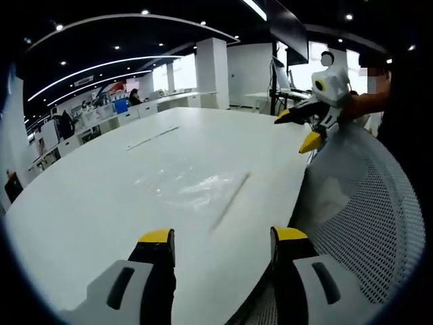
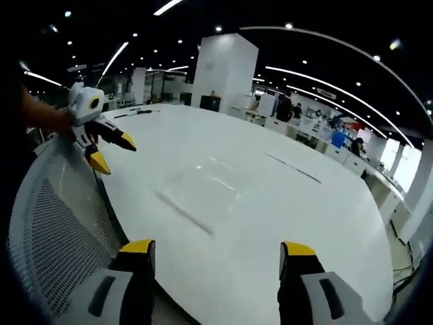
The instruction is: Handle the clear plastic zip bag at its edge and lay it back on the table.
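Note:
A clear plastic zip bag (image 1: 191,187) lies flat on the white table (image 1: 101,196), its zip strip running along the side nearest the table edge. My left gripper (image 1: 223,237) is open above the near edge, short of the bag, nothing between its jaws. In the right gripper view the same bag (image 2: 206,186) lies flat ahead, and my right gripper (image 2: 215,250) is open and empty over the table edge. Each gripper shows in the other's view, held in a hand beside the table: the right gripper (image 1: 304,128) and the left gripper (image 2: 111,150), both open.
A grey mesh chair back (image 1: 365,217) stands against the table's edge, also seen as the chair back (image 2: 54,230) at the left. A dark slot (image 1: 152,137) runs down the table's middle. Desks, monitors and a white pillar (image 2: 223,71) stand beyond.

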